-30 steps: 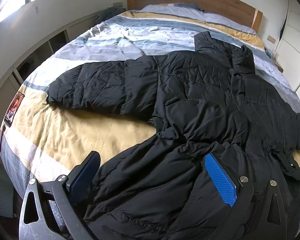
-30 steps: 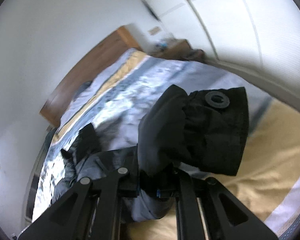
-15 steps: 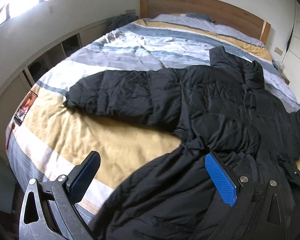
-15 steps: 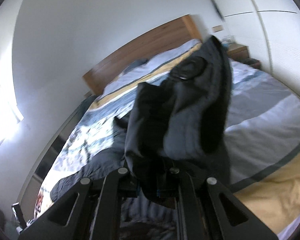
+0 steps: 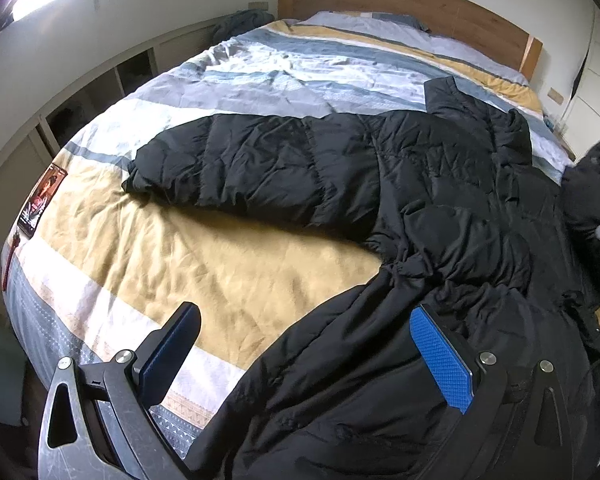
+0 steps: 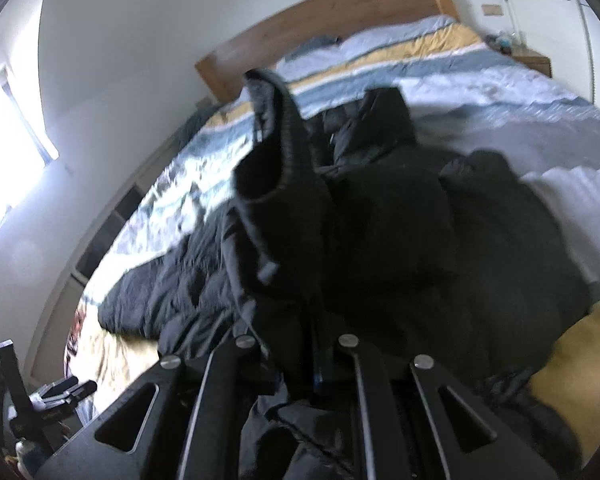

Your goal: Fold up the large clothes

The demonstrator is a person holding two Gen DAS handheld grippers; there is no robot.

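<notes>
A large black puffer jacket (image 5: 420, 184) lies spread on the bed, one sleeve (image 5: 228, 164) stretched out to the left. My left gripper (image 5: 308, 356) is open with blue pads, hovering over the jacket's lower hem near the bed's front edge. My right gripper (image 6: 296, 364) is shut on the jacket's other sleeve (image 6: 276, 176), whose cuff stands up in front of the camera above the jacket body (image 6: 440, 248). The lifted sleeve and right gripper show at the right edge of the left wrist view (image 5: 596, 188).
The bed (image 5: 204, 264) has a striped yellow, white, grey and blue duvet and a wooden headboard (image 5: 400, 4). Low open shelving (image 5: 100, 92) runs along the left wall. A book (image 5: 40, 200) lies on the bed's left edge. A nightstand (image 6: 532, 60) stands at the far right.
My right gripper has swung the held sleeve from the bed's right side over towards the jacket body. My left gripper has drawn back and left a little, still open.
</notes>
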